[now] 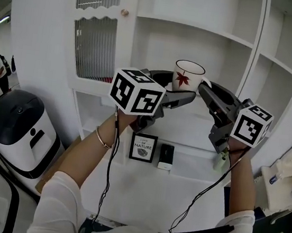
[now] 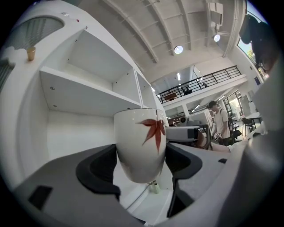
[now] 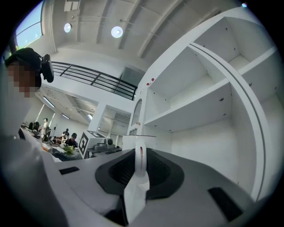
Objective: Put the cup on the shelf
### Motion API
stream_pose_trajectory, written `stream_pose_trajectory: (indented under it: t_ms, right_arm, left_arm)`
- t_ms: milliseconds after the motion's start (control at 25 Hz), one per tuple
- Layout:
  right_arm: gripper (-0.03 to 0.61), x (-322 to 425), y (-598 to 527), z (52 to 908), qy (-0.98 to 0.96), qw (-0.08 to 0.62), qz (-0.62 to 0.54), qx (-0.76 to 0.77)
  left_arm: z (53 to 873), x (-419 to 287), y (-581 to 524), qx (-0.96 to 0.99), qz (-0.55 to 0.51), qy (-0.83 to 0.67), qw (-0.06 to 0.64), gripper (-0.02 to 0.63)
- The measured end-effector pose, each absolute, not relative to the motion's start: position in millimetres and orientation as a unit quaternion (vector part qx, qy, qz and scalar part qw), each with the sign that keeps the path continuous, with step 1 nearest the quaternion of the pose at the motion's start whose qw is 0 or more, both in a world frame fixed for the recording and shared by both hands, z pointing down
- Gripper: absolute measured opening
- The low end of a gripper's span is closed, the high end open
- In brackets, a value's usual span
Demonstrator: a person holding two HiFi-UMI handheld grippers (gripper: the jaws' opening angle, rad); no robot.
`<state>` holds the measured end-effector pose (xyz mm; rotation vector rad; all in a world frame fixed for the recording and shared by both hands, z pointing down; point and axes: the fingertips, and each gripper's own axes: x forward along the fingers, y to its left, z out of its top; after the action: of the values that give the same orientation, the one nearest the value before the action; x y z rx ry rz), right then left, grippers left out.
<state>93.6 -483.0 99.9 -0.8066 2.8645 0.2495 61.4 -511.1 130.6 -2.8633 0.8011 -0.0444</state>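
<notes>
In the head view, the cup (image 1: 187, 75) is up in the air in front of the white shelf (image 1: 210, 32). It does not rest on any board yet. The left gripper (image 1: 174, 87) hugs the cup's body. The right gripper (image 1: 209, 92) bites the handle (image 1: 208, 84).

In the left gripper view, the cup (image 2: 140, 144) sits between the two dark jaws, and both jaws press on its sides. The red leaf (image 2: 153, 131) faces this camera. A shelf board (image 2: 88, 91) is above and behind the cup.

In the right gripper view, the jaws are squeezed on the thin white handle (image 3: 140, 162), seen from its edge. The pale block behind it is maybe the cup's side, but it is hard to tell. The right gripper (image 3: 140, 173) has nothing else in it.

What could go wrong? The cup gets thinner near the bottom, so it could slide down out of the left jaws. If the two grippers pull different ways, the handle could twist or slip. The rim could also bump a board on the way in.

The cup stands straight, mouth up. Its long line runs up and down. The handle points to the right.
</notes>
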Motion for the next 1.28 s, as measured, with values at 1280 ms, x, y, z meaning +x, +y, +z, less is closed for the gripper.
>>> stream_pose_trajectory:
  t_ms: [1280]
  right_arm:
    - [0.074, 96.3, -497.3, -15.2, 0.944, 0.08, 0.132, -0.291]
  left_arm:
    - [6.1, 60.9, -522.2, -0.914, -0.026, 0.371, 0.162, 0.327]
